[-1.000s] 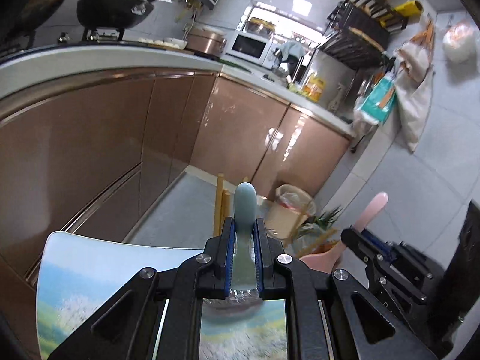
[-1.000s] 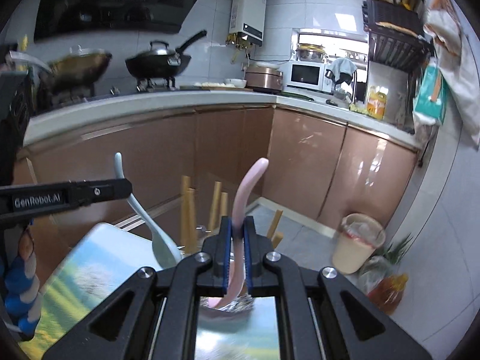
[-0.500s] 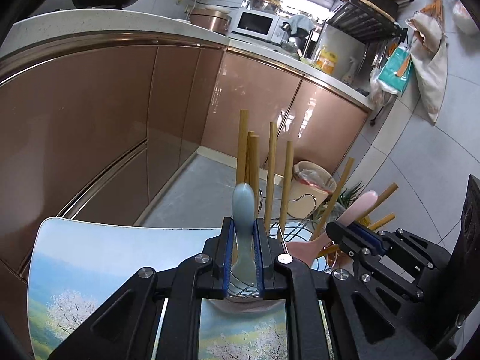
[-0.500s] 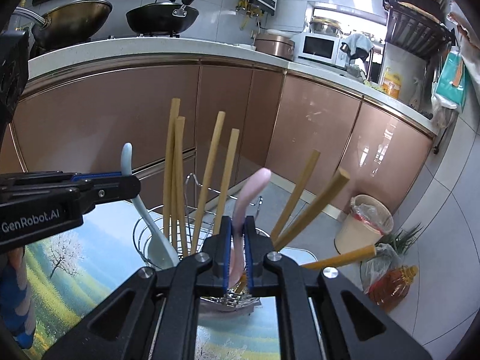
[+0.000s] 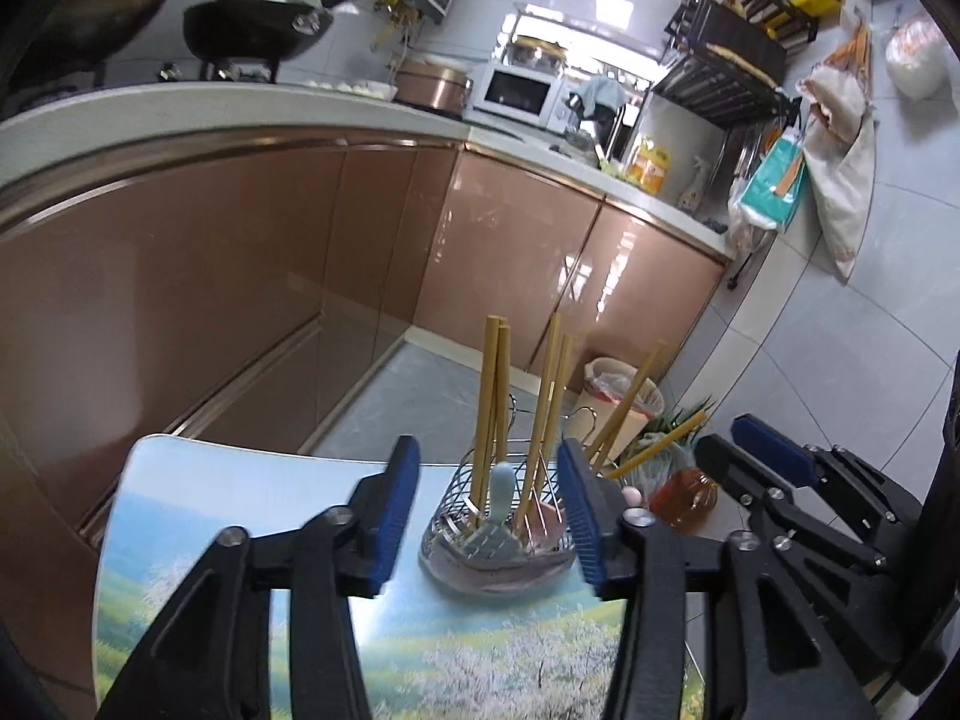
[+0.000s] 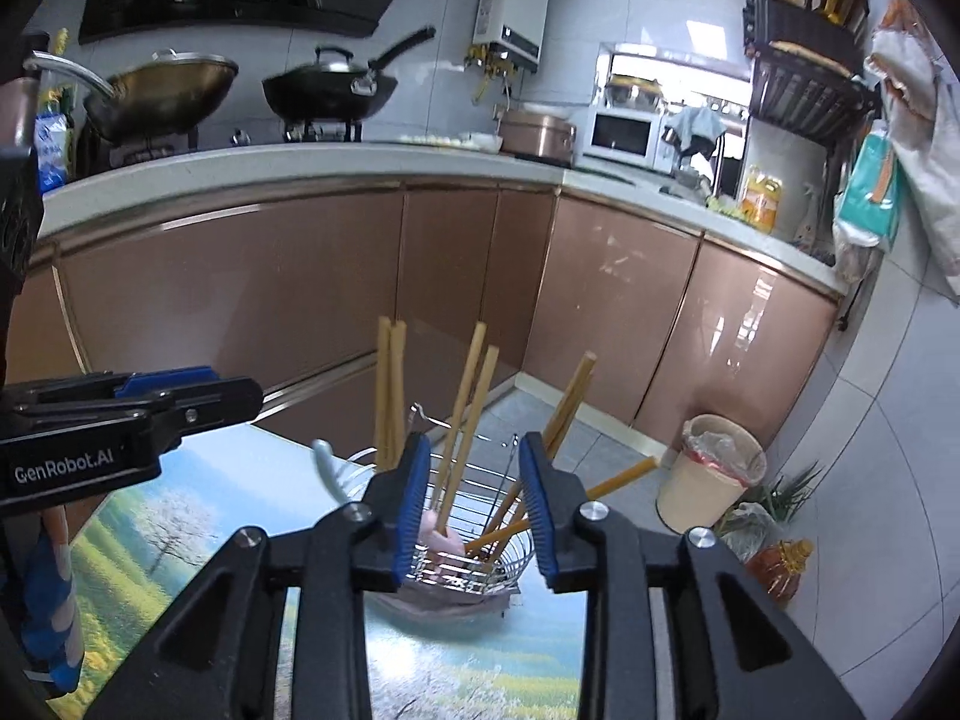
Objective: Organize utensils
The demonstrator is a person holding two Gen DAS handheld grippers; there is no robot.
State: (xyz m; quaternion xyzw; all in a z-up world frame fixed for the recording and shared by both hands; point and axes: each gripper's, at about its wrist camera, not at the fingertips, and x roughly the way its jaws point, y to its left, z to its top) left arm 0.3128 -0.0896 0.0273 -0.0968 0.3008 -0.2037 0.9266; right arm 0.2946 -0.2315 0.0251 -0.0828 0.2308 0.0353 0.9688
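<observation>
On the landscape-print table (image 5: pixel 210 540) stands a wire basket (image 5: pixel 444 531) holding several wooden chopsticks (image 5: pixel 489 396). A pale blue spoon (image 5: pixel 501 492) now rests in it, free of my left gripper (image 5: pixel 489 504), whose jaws are opening with no pad touching it. In the right wrist view the pink spoon (image 6: pixel 441 534) lies inside the basket (image 6: pixel 510 552) among the chopsticks (image 6: pixel 387 390). My right gripper (image 6: pixel 474 504) frames it with jaws opening and pads clear. The blue spoon's handle (image 6: pixel 327 468) leans over the basket's left rim. Each gripper shows in the other's view.
Brown cabinets under a white counter with woks run behind the table (image 6: pixel 168 528). On the floor beyond stand a lined bin (image 6: pixel 714 480), a bottle of oil (image 6: pixel 780 564) and some greens. A person's blue-and-white sleeve (image 6: pixel 48 588) is at far left.
Both grippers carried their spoons down into the basket, then let go. The blue and pink spoons now sit in the basket, and both pairs of jaws stand apart.
</observation>
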